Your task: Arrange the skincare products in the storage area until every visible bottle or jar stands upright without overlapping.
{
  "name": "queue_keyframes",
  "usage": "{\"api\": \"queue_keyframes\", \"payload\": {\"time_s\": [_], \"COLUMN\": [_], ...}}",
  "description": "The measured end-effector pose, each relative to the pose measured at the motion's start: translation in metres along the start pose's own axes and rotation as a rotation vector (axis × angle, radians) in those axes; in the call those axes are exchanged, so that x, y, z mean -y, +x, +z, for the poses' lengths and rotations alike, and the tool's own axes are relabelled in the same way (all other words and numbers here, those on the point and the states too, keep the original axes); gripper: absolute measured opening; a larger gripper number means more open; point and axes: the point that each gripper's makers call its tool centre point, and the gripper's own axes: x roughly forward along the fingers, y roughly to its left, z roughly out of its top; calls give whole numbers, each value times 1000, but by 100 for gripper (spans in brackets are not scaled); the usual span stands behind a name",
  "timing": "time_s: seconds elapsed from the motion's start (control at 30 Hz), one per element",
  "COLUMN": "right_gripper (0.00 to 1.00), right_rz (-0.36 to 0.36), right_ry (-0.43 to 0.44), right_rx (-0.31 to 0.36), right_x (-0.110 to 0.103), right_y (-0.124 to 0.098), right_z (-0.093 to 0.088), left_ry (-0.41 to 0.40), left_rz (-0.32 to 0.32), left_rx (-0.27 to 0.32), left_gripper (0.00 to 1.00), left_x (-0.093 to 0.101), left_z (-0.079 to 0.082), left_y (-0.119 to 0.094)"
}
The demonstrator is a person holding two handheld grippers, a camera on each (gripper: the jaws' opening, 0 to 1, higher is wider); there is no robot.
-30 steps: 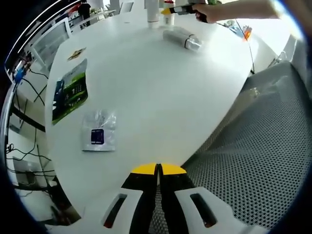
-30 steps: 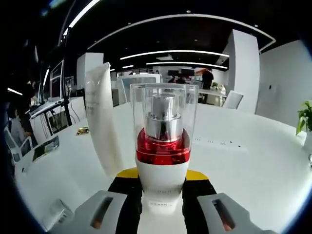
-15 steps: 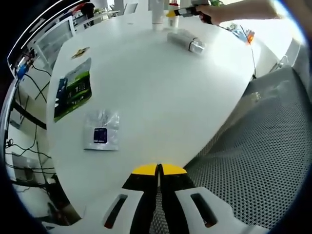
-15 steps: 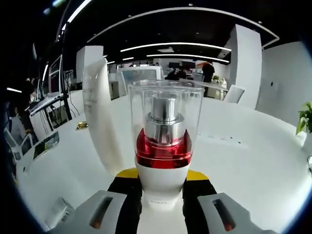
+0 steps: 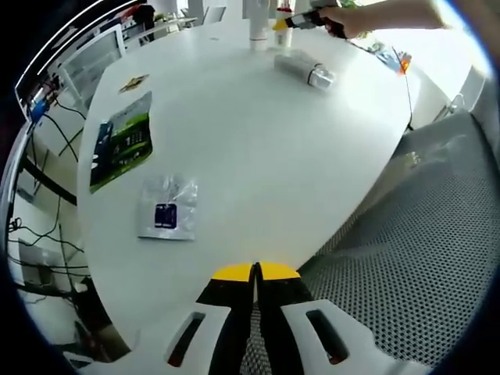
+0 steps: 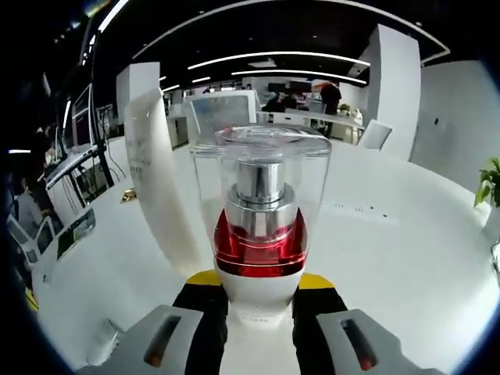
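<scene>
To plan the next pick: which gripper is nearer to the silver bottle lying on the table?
Right. The right gripper holds a red-collared pump bottle beside the lying silver bottle; the left gripper is across the table.

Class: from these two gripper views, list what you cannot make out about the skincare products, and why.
- Pump bottle, right gripper view: base hidden between the jaws.
- White tube, right gripper view: foot hidden behind the bottle; print too blurred.
- Lying bottle, left gripper view: too small to read the label.

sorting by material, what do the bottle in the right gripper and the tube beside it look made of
Pump bottle: clear glossy cap, likely plastic, since the pump shows through; mirror-bright metallic-looking pump, glossy red collar, opaque white body. White tube: matte and opaque, probably soft plastic, though that's uncertain.
</scene>
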Motion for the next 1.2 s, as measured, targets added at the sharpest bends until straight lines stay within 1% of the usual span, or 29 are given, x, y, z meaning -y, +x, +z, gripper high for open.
{"api": "queue_keyframes", "payload": {"time_s": [0.03, 0.07, 0.1, 0.2, 0.47, 0.6, 0.63, 0.73, 0.77, 0.8, 0.87, 0.93, 1.0, 1.1, 1.2], "right_gripper": [27, 27, 27, 28, 26, 30, 31, 39, 41, 40, 39, 41, 45, 54, 56], "right_rz": [5, 32, 45, 66, 106, 158, 178, 192, 200, 206, 219, 235, 250, 267, 286], "right_ry": [7, 30, 34, 43, 3, -18, -34, -66, -78, -83, -97, -98, -128, -173, -219], "right_rx": [-5, -30, -42, -51, -83, -110, -128, -145, -151, -162, -148, -141, -142, -147, -134], "right_x": [-1, -3, -4, -4, -4, -8, -10, -8, -7, -4, 2, 6, 10, 16, 18], "right_y": [0, 0, 0, -1, -9, -16, -20, -25, -29, -35, -44, -51, -57, -66, -74], "right_z": [0, -2, -3, -4, -9, -16, -20, -25, -27, -30, -28, -24, -20, -13, -5], "left_ry": [-2, 0, 2, 3, 2, 4, 4, 5, 7, 9, 12, 16, 20, 26, 30], "left_rz": [1, 2, 1, 1, 6, 6, 6, 5, 5, 6, 6, 6, 6, 7, 9], "left_rx": [0, 1, 1, 1, -2, -2, -3, -3, -3, -3, -4, -4, -6, -6, -8], "left_gripper": [1, 1, 1, 1, 1, 1, 1, 1, 1, 1, 1, 1, 1, 1, 1], "left_x": [0, 0, 0, 0, -1, -1, -1, -1, -1, -1, -1, -1, -1, -1, -1], "left_z": [0, 0, 0, 0, -1, -1, -1, -1, -1, -1, -1, -1, -1, -1, -1], "left_y": [0, 0, 0, 0, -1, -1, -1, -1, -1, -1, -2, -1, -1, -1, -1]}}
